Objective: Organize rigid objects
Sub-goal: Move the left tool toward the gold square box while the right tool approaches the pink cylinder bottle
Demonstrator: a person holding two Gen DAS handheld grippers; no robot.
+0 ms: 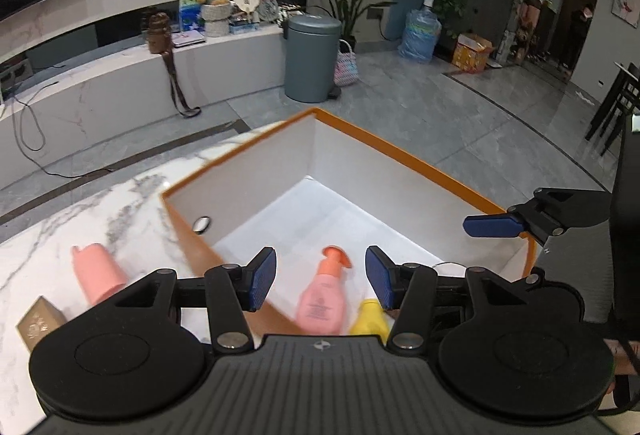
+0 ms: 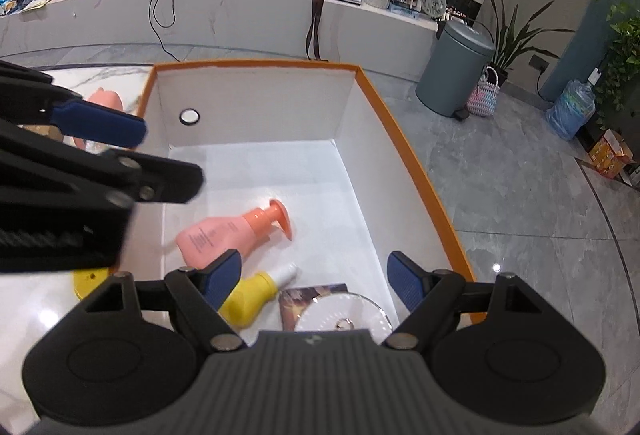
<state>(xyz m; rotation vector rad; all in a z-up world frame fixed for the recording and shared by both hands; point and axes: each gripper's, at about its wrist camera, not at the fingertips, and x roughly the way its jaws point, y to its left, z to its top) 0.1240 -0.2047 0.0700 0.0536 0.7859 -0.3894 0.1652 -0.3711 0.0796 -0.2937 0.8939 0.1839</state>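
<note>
An orange box with a white inside stands on the marble table. On the box floor lie a pink pump bottle and a yellow bottle. A printed card and a round clear dish lie beside them. My left gripper hovers open above the pink bottle, holding nothing. My right gripper is open and empty over the box's near end. A pink cup and a small tan carton sit on the table outside the box.
One blue finger of the right gripper shows at the box's right rim. A blue finger of the left gripper crosses the right wrist view. A yellow piece lies on the table. A grey bin stands on the floor beyond.
</note>
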